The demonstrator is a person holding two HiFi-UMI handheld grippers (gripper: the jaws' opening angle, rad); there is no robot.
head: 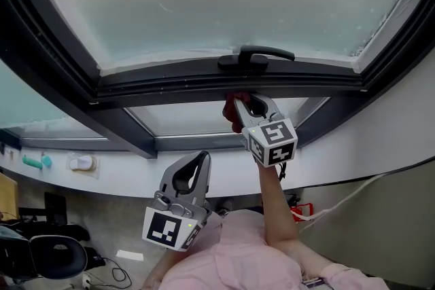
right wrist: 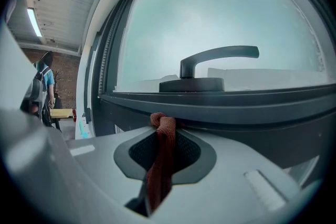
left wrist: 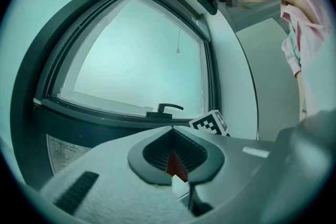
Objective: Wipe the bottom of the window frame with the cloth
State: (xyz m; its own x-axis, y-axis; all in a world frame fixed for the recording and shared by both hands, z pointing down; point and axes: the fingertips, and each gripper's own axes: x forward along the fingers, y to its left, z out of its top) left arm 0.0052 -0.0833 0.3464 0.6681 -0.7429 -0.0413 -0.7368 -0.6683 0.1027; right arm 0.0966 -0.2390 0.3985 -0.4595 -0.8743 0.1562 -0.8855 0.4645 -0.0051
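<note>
Right gripper clamps the rust-red cloth against the window frame bottom (just under the handle); left gripper sits lower, jaws together, empty.

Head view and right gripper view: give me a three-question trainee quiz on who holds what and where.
1. True or false: the right gripper is shut on the cloth.
2. The cloth's top end meets: A) the handle, B) the window frame at its bottom rail, C) the glass.
3. Which gripper hangs back from the window frame, jaws shut on nothing?
Key: 1 true; 2 B; 3 the left gripper.
</note>
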